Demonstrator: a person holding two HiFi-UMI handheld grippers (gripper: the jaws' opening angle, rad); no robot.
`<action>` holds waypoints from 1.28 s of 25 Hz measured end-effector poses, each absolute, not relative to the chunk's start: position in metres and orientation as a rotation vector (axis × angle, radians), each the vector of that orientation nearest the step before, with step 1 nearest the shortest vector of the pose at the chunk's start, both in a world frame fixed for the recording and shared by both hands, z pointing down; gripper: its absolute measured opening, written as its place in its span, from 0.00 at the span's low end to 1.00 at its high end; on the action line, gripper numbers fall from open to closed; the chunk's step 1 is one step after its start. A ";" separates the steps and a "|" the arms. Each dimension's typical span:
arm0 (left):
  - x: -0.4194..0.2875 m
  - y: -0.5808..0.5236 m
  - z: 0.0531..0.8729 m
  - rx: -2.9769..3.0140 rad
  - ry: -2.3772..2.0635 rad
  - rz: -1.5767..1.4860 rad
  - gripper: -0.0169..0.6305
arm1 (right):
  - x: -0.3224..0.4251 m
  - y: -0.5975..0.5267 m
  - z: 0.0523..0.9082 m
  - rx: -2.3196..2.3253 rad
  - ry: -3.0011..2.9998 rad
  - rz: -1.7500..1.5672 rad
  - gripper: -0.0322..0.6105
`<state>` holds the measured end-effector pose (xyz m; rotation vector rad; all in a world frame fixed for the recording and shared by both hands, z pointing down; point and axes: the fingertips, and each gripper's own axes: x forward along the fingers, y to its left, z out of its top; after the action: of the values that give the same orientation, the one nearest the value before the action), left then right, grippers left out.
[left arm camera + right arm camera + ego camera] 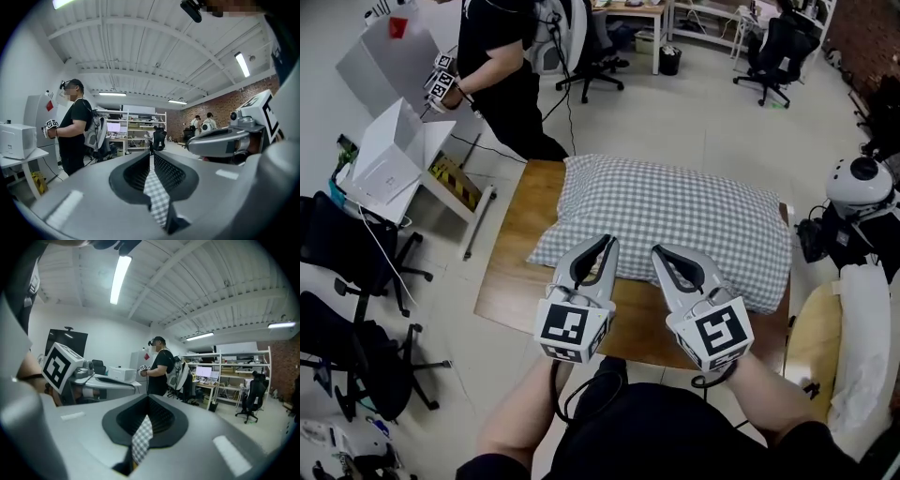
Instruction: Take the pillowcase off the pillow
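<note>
A pillow in a grey-and-white checked pillowcase (675,216) lies across the far half of a wooden table (511,272). Both grippers hover side by side over the pillow's near edge and point away from me. In the head view my left gripper (607,242) and right gripper (659,251) have their tips together over the checked cloth. The left gripper view shows the left gripper (151,154) shut, with checked cloth (157,192) visible through the slit behind the tips. The right gripper (149,398) is shut too, with checked cloth (140,439) showing the same way. I see nothing pinched at either tip.
A person in black (502,66) stands at the table's far left corner, holding marker-cube grippers. A white box on a stand (389,159) and black office chairs (356,253) are at the left. A white helmet-like device (861,187) and a round wooden seat (811,347) are at the right.
</note>
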<state>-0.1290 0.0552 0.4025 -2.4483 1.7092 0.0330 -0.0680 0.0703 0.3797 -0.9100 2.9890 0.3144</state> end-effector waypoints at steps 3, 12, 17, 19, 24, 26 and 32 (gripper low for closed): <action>-0.159 0.007 0.399 -2.490 1.751 0.034 0.10 | -0.092 0.024 0.377 -0.921 3.012 0.270 0.05; -0.254 -0.119 0.421 -2.575 1.867 0.018 0.22 | -0.157 -0.093 0.387 -0.962 3.065 0.180 0.05; -0.307 -0.165 0.443 -2.650 1.965 0.027 0.30 | -0.189 -0.131 0.393 -0.984 3.087 0.144 0.05; -0.327 -0.179 0.452 -2.668 2.001 0.023 0.31 | -0.198 -0.142 0.395 -0.994 3.091 0.133 0.05; -0.378 -0.213 0.484 -2.756 2.142 0.051 0.34 | -0.220 -0.169 0.400 -1.019 3.103 0.099 0.05; -0.393 -0.228 0.501 -2.809 2.203 0.052 0.37 | -0.229 -0.180 0.400 -1.026 3.106 0.091 0.05; -0.406 -0.254 0.568 -3.002 2.313 -0.037 0.47 | -0.235 -0.197 0.411 -1.058 3.108 0.072 0.05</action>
<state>-0.4057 -0.2545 0.5682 -3.0023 2.3131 -0.0368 -0.2349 -0.1972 0.4109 -1.0576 3.1076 0.0715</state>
